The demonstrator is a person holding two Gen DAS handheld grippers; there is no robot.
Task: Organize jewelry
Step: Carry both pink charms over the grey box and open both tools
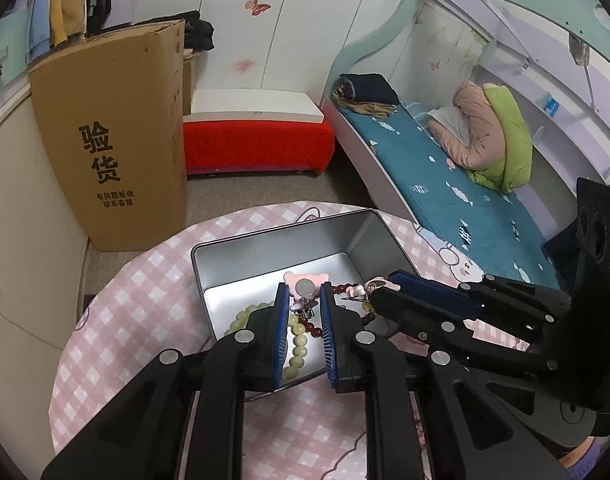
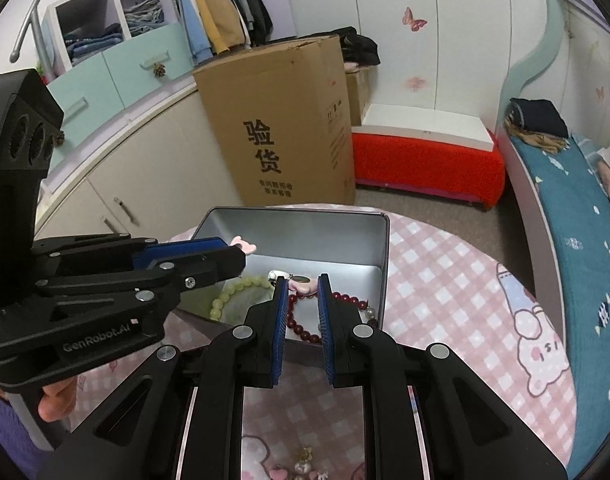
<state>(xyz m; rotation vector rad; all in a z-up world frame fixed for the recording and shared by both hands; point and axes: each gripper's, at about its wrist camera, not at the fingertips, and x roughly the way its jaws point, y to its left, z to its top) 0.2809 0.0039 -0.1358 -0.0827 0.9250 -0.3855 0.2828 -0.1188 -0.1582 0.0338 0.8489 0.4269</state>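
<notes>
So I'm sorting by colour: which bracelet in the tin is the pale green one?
The pale green bead bracelet on the tin's left side; the other bracelet is dark red.

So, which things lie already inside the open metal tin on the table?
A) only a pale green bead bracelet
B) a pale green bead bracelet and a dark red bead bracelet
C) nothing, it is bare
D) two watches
B: both wrist views show the pale green bead bracelet and the dark red bead bracelet lying on the floor of the metal tin.

A metal tin (image 2: 305, 236) sits on a round table (image 2: 445, 280), holding 2 bead bracelets (image 2: 233, 294) and charms. Behind it stands a cardboard box (image 2: 281, 128); a bed (image 2: 577, 216) lies right.
</notes>
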